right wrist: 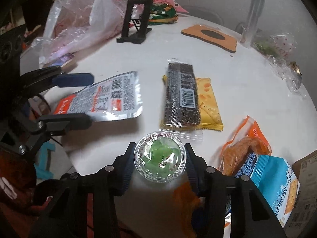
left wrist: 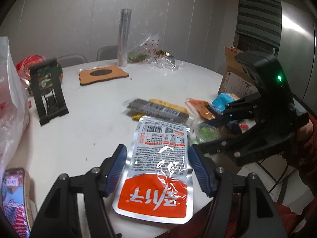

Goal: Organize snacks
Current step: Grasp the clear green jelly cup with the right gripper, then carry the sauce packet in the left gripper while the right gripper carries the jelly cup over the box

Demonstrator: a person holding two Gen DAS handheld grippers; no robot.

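A silver and orange snack pouch [left wrist: 158,170] lies on the white round table [left wrist: 95,123], between the open fingers of my left gripper [left wrist: 157,154]; the fingers stand on both sides and do not squeeze it. It also shows in the right wrist view [right wrist: 107,99]. My right gripper [right wrist: 159,156] is shut on a clear cup of green jelly [right wrist: 160,156] and holds it just above the table. The cup shows in the left wrist view [left wrist: 206,132] too. A dark seaweed bar [right wrist: 182,93] lies on a yellow cracker pack [right wrist: 208,103] mid-table.
An orange snack bag [right wrist: 245,148] and a blue cracker pack [right wrist: 277,180] lie at the right by a cardboard box [left wrist: 235,79]. A black stand [left wrist: 49,91], plastic bags [right wrist: 79,19], a cork coaster [left wrist: 103,75] and a clear tube [left wrist: 123,37] stand farther back.
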